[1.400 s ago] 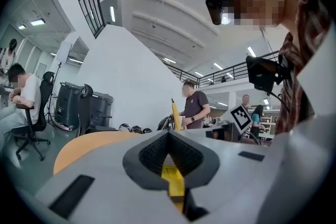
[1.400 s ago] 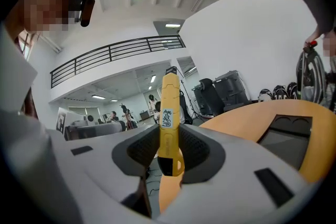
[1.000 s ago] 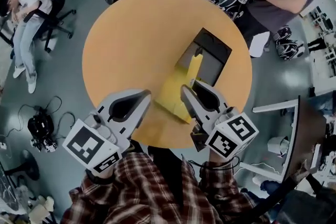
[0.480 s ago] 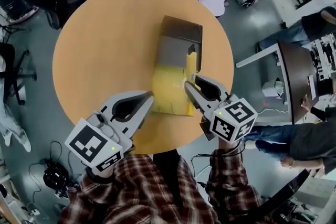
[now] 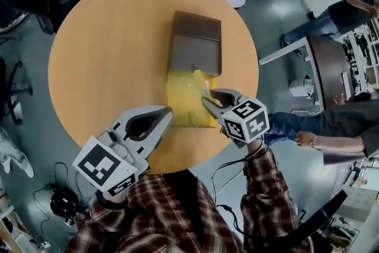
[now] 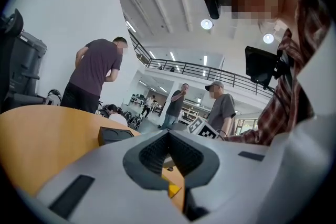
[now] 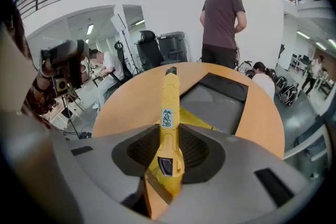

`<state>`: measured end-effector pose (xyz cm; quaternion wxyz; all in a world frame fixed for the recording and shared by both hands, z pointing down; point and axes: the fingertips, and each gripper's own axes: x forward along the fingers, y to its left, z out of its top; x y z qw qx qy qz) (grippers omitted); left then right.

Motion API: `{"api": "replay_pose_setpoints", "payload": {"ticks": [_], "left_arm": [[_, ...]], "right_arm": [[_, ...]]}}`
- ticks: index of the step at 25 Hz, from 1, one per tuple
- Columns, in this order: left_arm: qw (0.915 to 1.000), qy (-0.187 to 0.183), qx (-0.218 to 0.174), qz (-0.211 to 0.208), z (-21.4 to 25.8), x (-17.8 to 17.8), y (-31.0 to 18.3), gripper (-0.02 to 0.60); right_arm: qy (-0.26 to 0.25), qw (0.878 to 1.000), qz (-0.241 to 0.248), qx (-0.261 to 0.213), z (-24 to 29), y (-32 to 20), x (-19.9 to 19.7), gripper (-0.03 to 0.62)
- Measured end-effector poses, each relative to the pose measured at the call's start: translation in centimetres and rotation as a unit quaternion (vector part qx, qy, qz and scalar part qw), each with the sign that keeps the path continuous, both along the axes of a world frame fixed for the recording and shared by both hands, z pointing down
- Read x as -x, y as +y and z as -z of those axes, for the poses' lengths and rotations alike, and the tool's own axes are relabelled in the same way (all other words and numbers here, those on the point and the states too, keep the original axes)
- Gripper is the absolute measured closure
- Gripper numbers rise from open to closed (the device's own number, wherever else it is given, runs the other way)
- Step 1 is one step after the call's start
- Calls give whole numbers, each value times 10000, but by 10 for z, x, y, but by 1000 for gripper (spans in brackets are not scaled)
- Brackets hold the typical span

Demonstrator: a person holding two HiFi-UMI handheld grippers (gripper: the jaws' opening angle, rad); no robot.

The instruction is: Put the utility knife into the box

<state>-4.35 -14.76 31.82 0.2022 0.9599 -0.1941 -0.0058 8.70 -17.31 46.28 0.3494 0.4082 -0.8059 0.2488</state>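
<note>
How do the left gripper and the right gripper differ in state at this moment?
The right gripper is shut on the yellow utility knife; the left gripper is shut on nothing. The right gripper reaches nearer the box than the left gripper. Both carry marker cubes.

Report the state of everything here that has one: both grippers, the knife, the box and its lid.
left gripper: shut, nothing between its jaws.
right gripper: shut on the yellow utility knife.
yellow utility knife: held, pointing toward the box, not yet inside; blade state unclear.
dark rectangular box: open, looks empty.
yellow lid flap: folded out on the round orange table.
</note>
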Motion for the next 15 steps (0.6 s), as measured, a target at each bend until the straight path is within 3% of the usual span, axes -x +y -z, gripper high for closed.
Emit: {"api": "replay_pose_setpoints", "payload": {"ticks": [6, 15], "left_arm": [[9996, -30, 124, 240, -10, 10, 6, 571], [9978, -45, 291, 597, -23, 19, 11, 571]], "right_arm": [[513, 9949, 347, 801, -65, 1, -5, 473], [1077, 9776, 595, 1708, -138, -13, -13, 473]]}}
